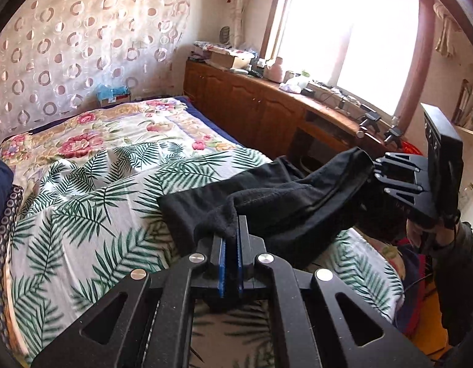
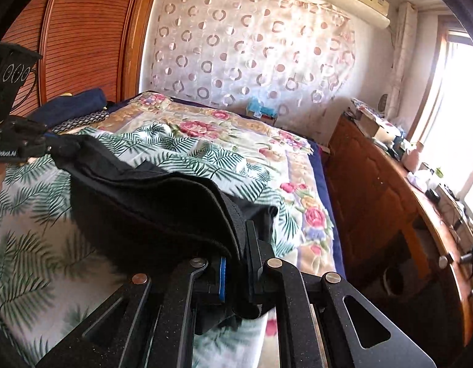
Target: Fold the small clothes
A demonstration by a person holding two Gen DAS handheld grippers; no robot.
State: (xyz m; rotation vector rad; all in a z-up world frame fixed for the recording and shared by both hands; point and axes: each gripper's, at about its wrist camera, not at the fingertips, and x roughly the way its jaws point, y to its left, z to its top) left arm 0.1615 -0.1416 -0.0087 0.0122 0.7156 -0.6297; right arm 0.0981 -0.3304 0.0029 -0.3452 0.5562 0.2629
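Note:
A small black garment (image 1: 285, 196) hangs stretched between my two grippers above the bed. My left gripper (image 1: 232, 230) is shut on one end of it, its blue pads pinching the bunched cloth. My right gripper (image 2: 241, 245) is shut on the other end, at the waistband. In the left wrist view the right gripper (image 1: 376, 171) shows at the right, holding the cloth's far end. In the right wrist view the left gripper (image 2: 48, 147) shows at the left, holding the garment (image 2: 150, 202). The lower part of the garment drapes onto the palm-leaf sheet.
The bed carries a palm-leaf sheet (image 1: 83, 214) over a floral blanket (image 1: 120, 128). A wooden cabinet (image 1: 251, 104) with clutter runs along the right under the window. Dark folded clothes (image 2: 74, 107) lie at the bed's far left by a wooden wardrobe (image 2: 83, 30).

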